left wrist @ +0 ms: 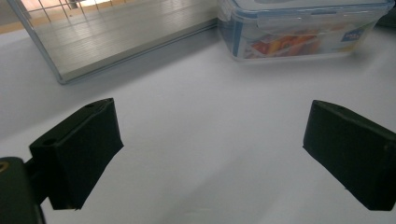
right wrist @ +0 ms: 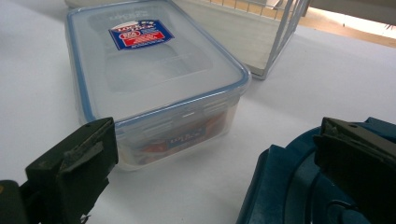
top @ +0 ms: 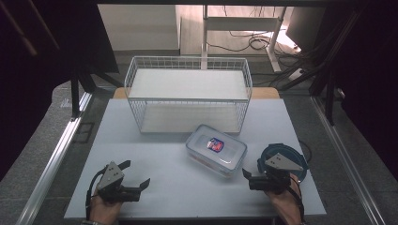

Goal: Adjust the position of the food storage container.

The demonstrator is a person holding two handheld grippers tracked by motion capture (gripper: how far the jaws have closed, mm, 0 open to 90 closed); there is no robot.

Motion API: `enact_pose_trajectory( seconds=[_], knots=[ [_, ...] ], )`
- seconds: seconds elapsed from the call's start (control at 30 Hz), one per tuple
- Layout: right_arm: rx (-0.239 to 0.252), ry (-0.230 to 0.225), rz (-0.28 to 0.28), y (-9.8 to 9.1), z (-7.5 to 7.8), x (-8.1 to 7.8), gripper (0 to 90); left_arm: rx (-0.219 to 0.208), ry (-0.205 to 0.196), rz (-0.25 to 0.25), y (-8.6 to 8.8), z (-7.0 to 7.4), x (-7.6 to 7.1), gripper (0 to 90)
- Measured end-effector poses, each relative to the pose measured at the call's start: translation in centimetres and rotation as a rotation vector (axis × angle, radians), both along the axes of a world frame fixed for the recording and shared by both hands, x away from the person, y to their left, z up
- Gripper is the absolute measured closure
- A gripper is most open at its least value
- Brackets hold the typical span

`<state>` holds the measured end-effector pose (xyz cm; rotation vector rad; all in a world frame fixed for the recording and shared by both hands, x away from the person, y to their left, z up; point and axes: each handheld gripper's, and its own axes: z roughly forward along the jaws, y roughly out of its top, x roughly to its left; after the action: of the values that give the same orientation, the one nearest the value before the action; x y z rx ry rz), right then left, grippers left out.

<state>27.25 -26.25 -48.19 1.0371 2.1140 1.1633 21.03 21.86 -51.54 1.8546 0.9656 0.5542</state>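
Both grippers sit low at the near edge of the table (top: 159,187), and nothing is in hand yet. The left gripper (top: 137,176) has its jaws spread wide over bare tabletop, well apart from everything — in its own view the two black jaws frame empty white surface, with the box (left wrist: 299,32) far ahead. The right gripper (top: 248,174) is also released, jaws apart; in its own view one jaw lines up near the box's corner while the other hangs over the blue lid (right wrist: 289,186) lying just beside it. The box (top: 216,149) itself rests flat on the table, lid clipped on, just in front of the wire basket (top: 187,63) and not touching either gripper. The basket looks empty on both shelves. So the job, by the look of it, is barely begun — the box has not been gripped or lifted, and the whole carry toward the basket is likely still to come. The right gripper is the nearer one to make the first grab.
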Motion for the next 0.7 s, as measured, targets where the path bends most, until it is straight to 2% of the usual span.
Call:
enact_pose_trajectory(
  seconds=[0.2, 0.4, 0.67, 0.7],
  knots=[
    [-0.011, 0.019, -0.005, 0.1, -0.14, -0.11, 0.0, -0.024, 0.009, -0.011, 0.11, -0.1, 0.25, 3.6],
    [-0.017, 0.027, 0.003, 0.12, -0.02, -0.31, 0.0, -0.017, 0.012, -0.018, -0.01, -0.21, 0.38, 3.4],
    [-0.016, 0.069, -0.006, -0.09, 0.1, -0.18, 0.0, -0.042, 0.021, -0.014, 0.23, -0.32, 0.48, 3.2],
    [-0.021, 0.079, -0.015, -0.18, 0.08, -0.14, 2.1, -0.04, 0.02, -0.015, 0.23, -0.33, 0.49, 3.1]
  ],
)
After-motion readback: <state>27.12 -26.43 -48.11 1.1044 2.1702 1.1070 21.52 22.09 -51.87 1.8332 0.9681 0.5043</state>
